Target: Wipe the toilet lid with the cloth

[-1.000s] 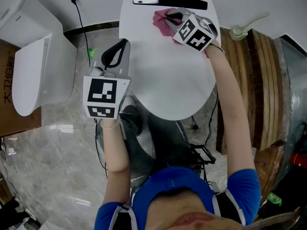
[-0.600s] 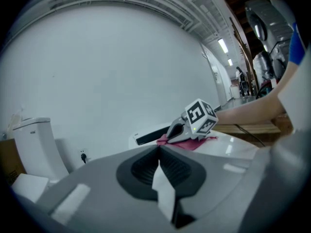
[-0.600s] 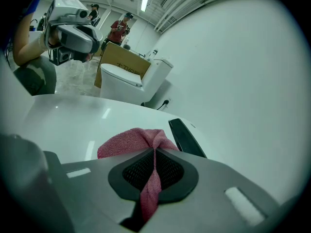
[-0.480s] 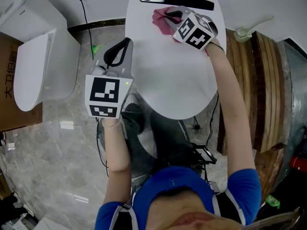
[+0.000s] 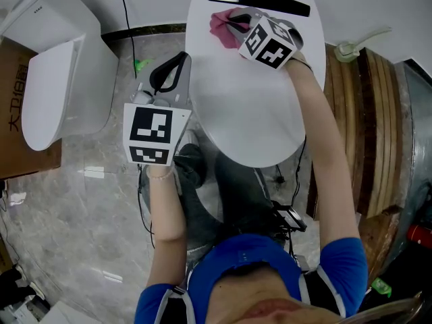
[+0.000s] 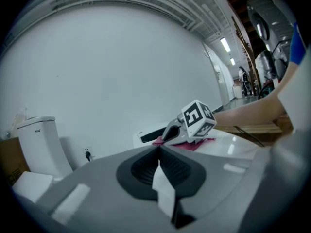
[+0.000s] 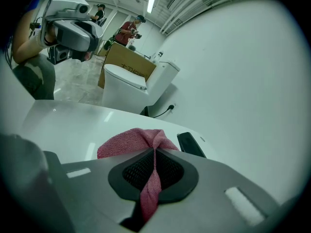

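Pink cloth (image 5: 218,24) pinched by outstretched right gripper (image 5: 234,21) on lid (image 5: 250,106).

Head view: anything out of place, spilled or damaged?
Nothing stands out. The lid looks unmarked and undamaged; the cloth is bunched in the shut right tool near the lid's back edge. The left tool is shut, empty, by the lid's left edge. A second toilet stands at left.

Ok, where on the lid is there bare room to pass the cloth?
The toilet lid is bare from the cloth to its front rim. Crowded: the far end, with cloth, right tongs and black strip; left tongs hang by the left edge.
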Demonstrator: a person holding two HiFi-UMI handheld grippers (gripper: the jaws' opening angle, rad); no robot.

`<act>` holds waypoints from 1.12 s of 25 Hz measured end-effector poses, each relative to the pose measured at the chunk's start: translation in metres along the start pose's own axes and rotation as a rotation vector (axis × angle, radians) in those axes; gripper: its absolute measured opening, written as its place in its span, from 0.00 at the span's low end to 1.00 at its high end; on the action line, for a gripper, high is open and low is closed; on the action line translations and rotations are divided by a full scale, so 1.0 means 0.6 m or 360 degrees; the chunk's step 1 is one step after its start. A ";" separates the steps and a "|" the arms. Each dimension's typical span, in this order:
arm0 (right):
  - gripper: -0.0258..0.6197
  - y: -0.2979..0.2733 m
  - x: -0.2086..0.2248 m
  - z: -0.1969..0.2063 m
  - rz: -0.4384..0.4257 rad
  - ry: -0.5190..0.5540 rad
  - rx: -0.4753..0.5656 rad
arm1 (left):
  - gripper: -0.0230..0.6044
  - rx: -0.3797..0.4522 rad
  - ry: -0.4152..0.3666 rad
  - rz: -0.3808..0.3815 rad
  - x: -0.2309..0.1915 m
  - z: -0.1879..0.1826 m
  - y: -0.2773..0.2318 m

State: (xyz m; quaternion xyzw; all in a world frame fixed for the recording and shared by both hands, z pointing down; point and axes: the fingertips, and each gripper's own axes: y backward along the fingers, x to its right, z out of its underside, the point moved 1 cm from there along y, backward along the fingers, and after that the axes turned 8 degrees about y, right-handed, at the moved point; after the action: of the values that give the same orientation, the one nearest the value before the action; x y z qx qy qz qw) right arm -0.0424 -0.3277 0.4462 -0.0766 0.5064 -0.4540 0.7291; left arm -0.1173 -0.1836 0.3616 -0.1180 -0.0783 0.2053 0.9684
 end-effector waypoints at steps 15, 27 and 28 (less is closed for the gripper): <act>0.05 -0.031 -0.015 -0.054 -0.0036 0.0092 0.0048 | 0.04 -0.0008 0.0007 -0.0015 -0.012 0.004 0.009; 0.05 -0.049 -0.028 -0.090 -0.0062 0.0174 0.0074 | 0.04 -0.0019 0.0009 -0.0051 -0.022 0.009 0.020; 0.05 -0.050 -0.029 -0.093 -0.0062 0.0182 0.0075 | 0.04 -0.0020 0.0008 -0.0053 -0.022 0.009 0.021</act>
State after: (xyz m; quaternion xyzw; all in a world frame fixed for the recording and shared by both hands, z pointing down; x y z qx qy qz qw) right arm -0.1063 -0.3126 0.4486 -0.0432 0.5349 -0.4835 0.6915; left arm -0.1352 -0.1770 0.3621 -0.1234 -0.0791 0.1883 0.9711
